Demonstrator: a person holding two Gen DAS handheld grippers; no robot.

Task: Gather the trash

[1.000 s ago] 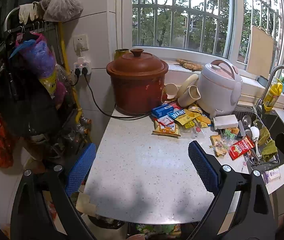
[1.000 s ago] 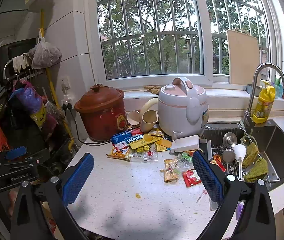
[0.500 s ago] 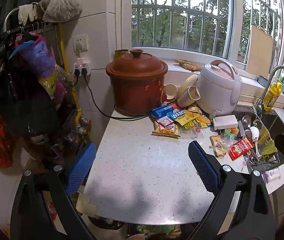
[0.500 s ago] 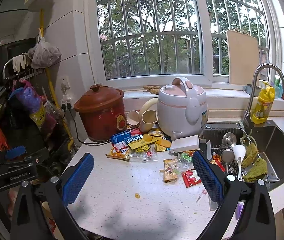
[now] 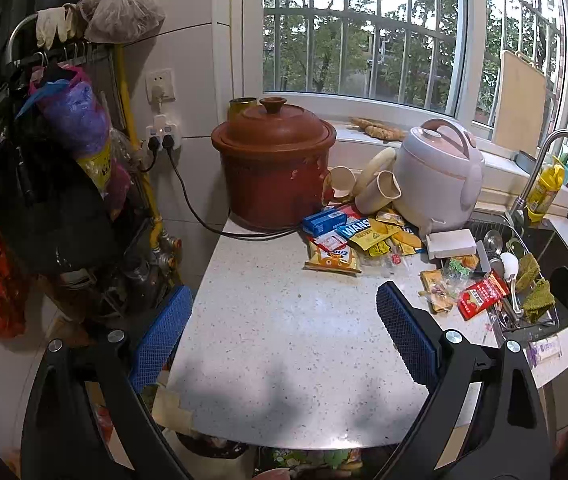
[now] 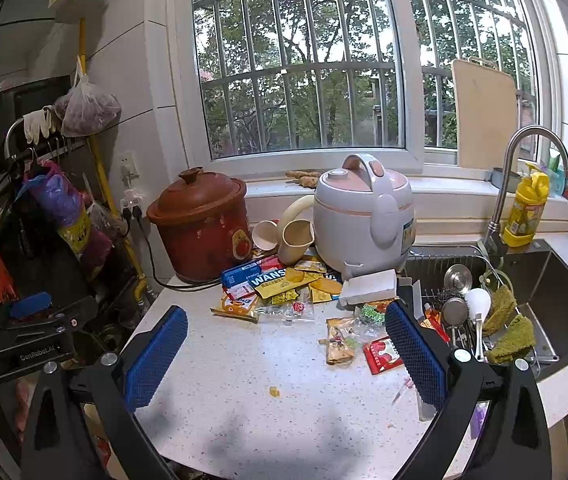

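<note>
Several snack wrappers lie on the white speckled counter point(image 5: 284, 332): a yellow bag point(image 5: 331, 258), a blue box point(image 5: 323, 221), a yellow packet point(image 5: 371, 234), a red sachet point(image 5: 481, 294) and a brown wrapper point(image 5: 435, 290). The right wrist view shows the same pile point(image 6: 280, 280), the red sachet point(image 6: 381, 354) and the brown wrapper point(image 6: 337, 344). My left gripper point(image 5: 284, 332) is open and empty, short of the pile over the near counter. My right gripper point(image 6: 284, 352) is open and empty, close to the wrappers.
A brown clay pot point(image 5: 276, 164) and a pale rice cooker point(image 5: 439, 176) stand behind the pile, with tipped cups point(image 5: 379, 190) between. A sink point(image 6: 543, 292) with a dish rack lies right. Bags point(image 5: 72, 128) hang left. A power cord point(image 5: 212, 220) crosses the counter's corner.
</note>
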